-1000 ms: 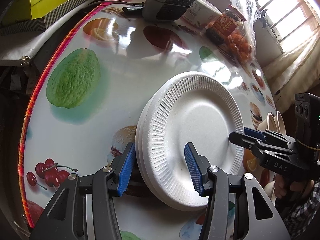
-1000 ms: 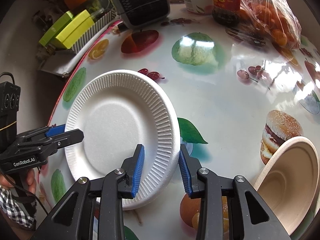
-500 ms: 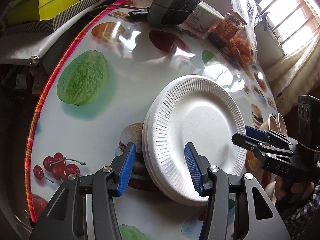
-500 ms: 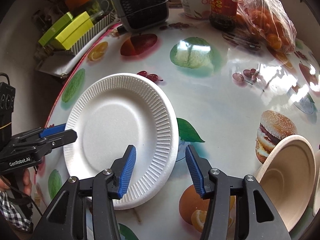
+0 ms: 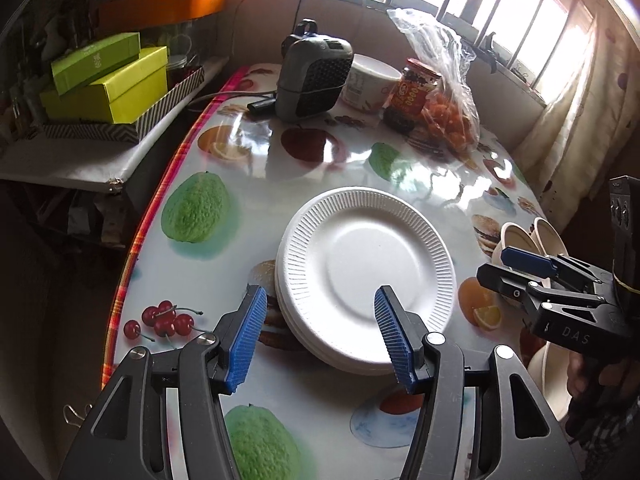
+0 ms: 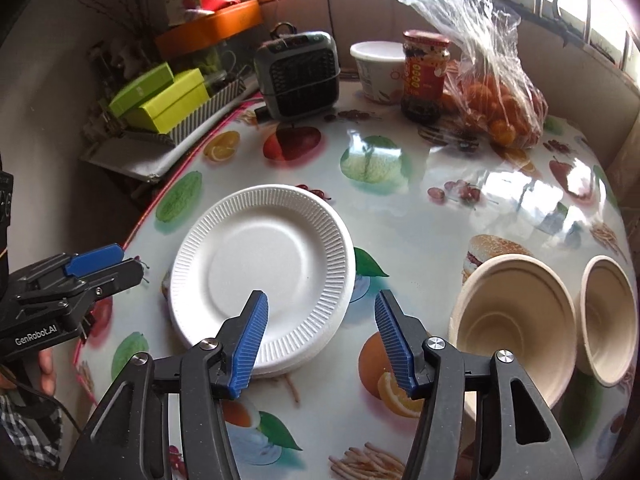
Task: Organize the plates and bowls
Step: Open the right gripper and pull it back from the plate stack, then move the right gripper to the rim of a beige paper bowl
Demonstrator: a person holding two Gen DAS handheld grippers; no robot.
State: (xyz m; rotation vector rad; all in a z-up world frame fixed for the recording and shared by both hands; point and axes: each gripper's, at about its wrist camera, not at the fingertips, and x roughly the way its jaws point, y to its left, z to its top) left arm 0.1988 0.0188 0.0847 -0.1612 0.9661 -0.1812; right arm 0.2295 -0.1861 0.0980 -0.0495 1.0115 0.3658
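Observation:
A stack of white foam plates point(image 5: 366, 276) lies flat on the fruit-print table; it also shows in the right wrist view point(image 6: 262, 276). My left gripper point(image 5: 320, 336) is open and empty, just above the stack's near left rim. My right gripper point(image 6: 320, 336) is open and empty, above the stack's near right rim. Each gripper shows in the other's view, the right one point(image 5: 532, 268) and the left one point(image 6: 96, 264). Two beige bowls, one large point(image 6: 516, 316) and one smaller point(image 6: 608, 312), lie tilted on the table at the right; they also show in the left wrist view point(image 5: 532, 236).
At the table's far side stand a grey fan heater point(image 6: 298, 74), a white tub point(image 6: 378, 70), a red-labelled jar point(image 6: 424, 76) and a plastic bag of oranges point(image 6: 496, 112). Green boxes point(image 5: 108, 84) sit on a shelf beyond the table's left edge point(image 5: 160, 200).
The right gripper opened and let go of the plate rim. Both grippers drew back and rose from the plates, which stayed flat on the table.

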